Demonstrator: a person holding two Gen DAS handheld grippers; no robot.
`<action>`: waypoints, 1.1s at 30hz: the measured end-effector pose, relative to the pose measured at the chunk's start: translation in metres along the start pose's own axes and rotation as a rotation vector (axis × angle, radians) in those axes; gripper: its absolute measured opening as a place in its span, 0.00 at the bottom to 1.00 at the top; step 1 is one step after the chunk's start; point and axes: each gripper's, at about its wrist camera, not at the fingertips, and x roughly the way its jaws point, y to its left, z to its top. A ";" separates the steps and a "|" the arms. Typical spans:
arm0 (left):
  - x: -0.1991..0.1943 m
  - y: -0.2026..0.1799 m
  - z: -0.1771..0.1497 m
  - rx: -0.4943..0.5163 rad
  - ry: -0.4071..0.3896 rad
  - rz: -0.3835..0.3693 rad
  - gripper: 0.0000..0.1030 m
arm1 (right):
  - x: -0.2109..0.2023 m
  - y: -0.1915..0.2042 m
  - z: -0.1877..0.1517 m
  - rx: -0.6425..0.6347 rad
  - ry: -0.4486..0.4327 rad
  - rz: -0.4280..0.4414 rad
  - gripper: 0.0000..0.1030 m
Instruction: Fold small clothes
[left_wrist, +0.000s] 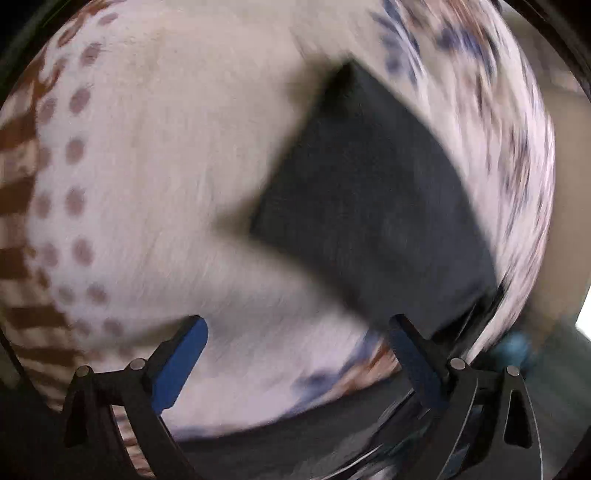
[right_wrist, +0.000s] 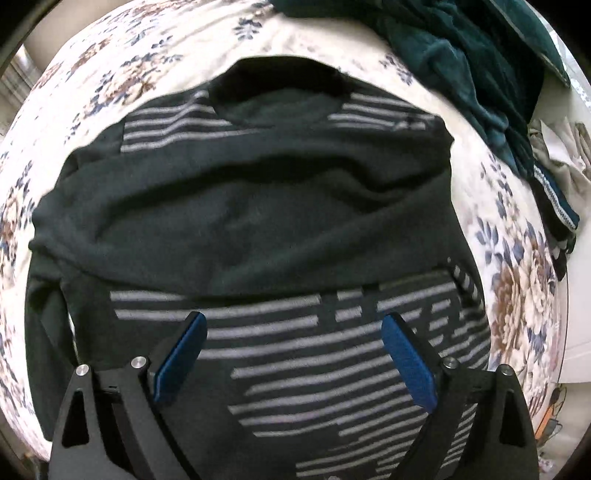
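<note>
Now both tongs stand wide and empty: right tongs (right_wrist: 291, 354) hang over the striped sweater (right_wrist: 258, 229) lying on the floral bed (right_wrist: 517, 280), left tongs (left_wrist: 295, 362) over a blurred, probably dark, cloth corner (left_wrist: 369, 192). A one-layer pinch would drag the folded sleeves askew. The collar points far, the hem near, so its length runs near to far.

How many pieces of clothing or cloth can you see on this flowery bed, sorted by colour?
Dark with grey stripes: 1, the striped top, sleeves folded across it.
Dark teal: 1, the velvety garment.
Dark with patterned trim: 1, the small piece.
Pale grey: 1, the crumpled cloth, kind unclear.
Total: 4, all on the floral sheet.
</note>
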 end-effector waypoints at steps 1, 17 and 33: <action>0.000 -0.003 0.005 -0.035 -0.028 -0.025 0.96 | 0.001 0.003 0.000 -0.003 0.000 -0.005 0.94; -0.018 -0.178 -0.020 0.621 -0.443 0.128 0.06 | 0.003 -0.011 -0.002 -0.059 0.012 -0.074 0.94; 0.088 -0.324 -0.360 1.476 -0.163 -0.050 0.07 | 0.031 -0.142 -0.001 0.171 0.073 0.025 0.94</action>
